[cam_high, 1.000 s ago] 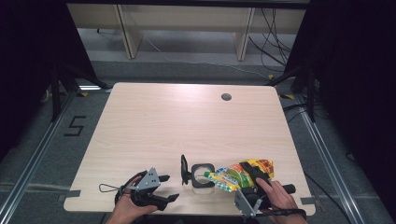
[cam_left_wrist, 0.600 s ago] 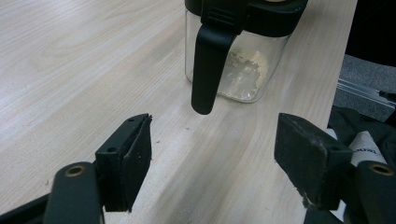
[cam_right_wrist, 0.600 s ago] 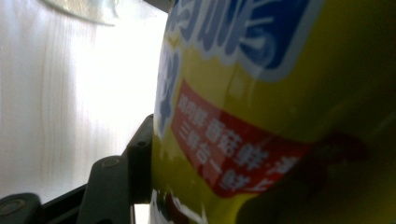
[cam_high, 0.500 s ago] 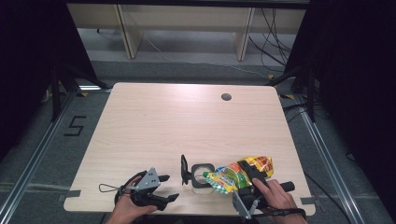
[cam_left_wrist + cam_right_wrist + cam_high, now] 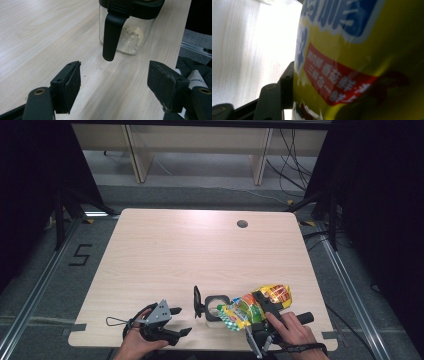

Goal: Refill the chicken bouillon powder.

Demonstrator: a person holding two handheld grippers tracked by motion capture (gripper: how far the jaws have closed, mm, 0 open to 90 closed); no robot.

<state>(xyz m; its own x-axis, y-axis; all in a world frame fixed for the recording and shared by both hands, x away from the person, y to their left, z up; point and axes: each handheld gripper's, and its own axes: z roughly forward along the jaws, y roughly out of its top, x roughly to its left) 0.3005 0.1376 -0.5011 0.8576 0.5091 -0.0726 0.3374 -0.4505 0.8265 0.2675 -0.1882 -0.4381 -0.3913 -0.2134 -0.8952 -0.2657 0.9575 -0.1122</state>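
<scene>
A clear square jar point(image 5: 216, 307) with a black rim stands near the table's front edge, its black lid flap point(image 5: 197, 301) swung open to the left. In the left gripper view the jar point(image 5: 130, 37) holds a little pale powder and the flap point(image 5: 110, 37) hangs down its side. My left gripper point(image 5: 176, 321) point(image 5: 113, 83) is open and empty, a short way left of the jar. My right gripper point(image 5: 262, 304) is shut on a colourful snack bag point(image 5: 250, 307), whose left end lies against the jar's mouth. The yellow bag point(image 5: 362, 62) presses on one of the fingers point(image 5: 285, 83).
The wooden table point(image 5: 200, 250) has a round cable hole point(image 5: 242, 224) at the far right. The person's hands point(image 5: 295, 335) come in at the front edge. Shelving legs and cables point(image 5: 290, 160) stand on the floor beyond the table.
My right gripper has carried the snack bag slightly left, bringing its end over the jar's mouth. The left gripper and the jar have stayed put.
</scene>
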